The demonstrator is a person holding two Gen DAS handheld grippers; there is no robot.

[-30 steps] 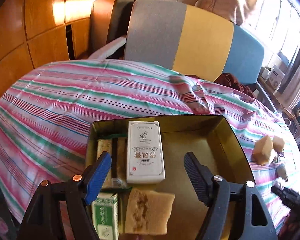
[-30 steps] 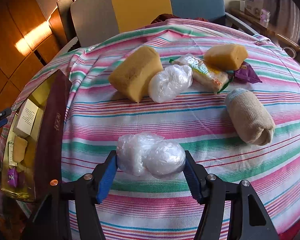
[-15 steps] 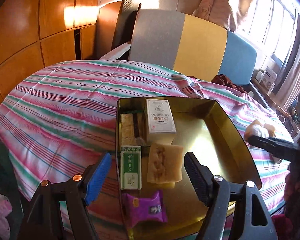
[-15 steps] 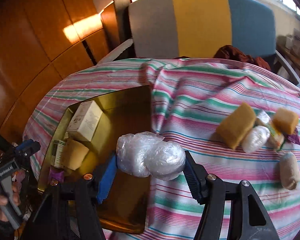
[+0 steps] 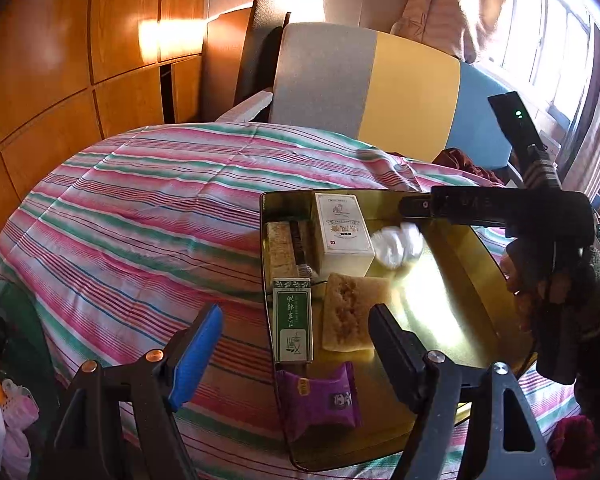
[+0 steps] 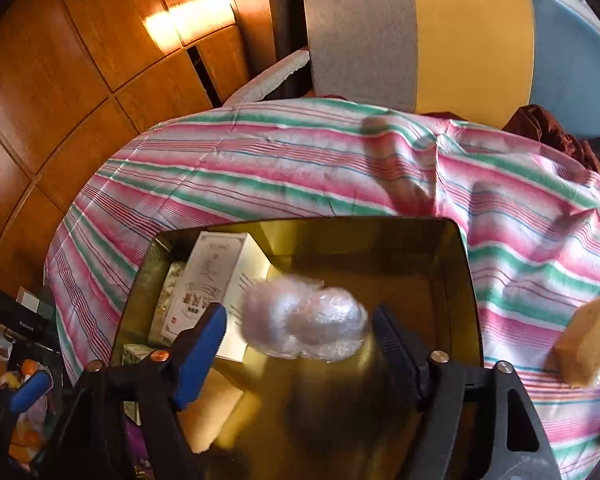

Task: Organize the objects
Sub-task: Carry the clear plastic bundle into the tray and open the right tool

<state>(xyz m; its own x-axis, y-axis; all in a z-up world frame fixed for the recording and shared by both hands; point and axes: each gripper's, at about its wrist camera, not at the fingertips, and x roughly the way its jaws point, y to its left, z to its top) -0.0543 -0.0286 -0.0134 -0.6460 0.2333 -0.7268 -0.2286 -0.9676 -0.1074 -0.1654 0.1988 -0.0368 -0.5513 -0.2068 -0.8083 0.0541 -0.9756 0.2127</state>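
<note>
A round table under a pink, green and white striped cloth (image 5: 148, 216) filled the room's middle, with wood-panelled walls (image 5: 60, 48) at 10 o'clock and a chair backed in grey, yellow and blue (image 5: 364, 80) at 12 o'clock. Sunlit windows (image 5: 556, 40) stood at 2 o'clock.

A gold tin tray (image 6: 456, 280) lay on the cloth. In it were a white box (image 5: 342, 232), a green box (image 5: 293, 320), a tan sponge (image 5: 352, 312) and a purple packet (image 5: 320, 400), all along its 9 o'clock side.

The right gripper (image 6: 300, 332) hung over the tray; its jaws had just been opening, and the clear plastic-wrapped bundle (image 6: 304, 320) sat between them with a gap at each pad, blurred. In the left wrist view that bundle (image 5: 398, 244) showed just beside the white box, at its 3 o'clock.

The left gripper (image 5: 292, 340) stood wide and empty over the tray's near edge. Another sponge (image 6: 588, 340) lay on the cloth at 3 o'clock.
</note>
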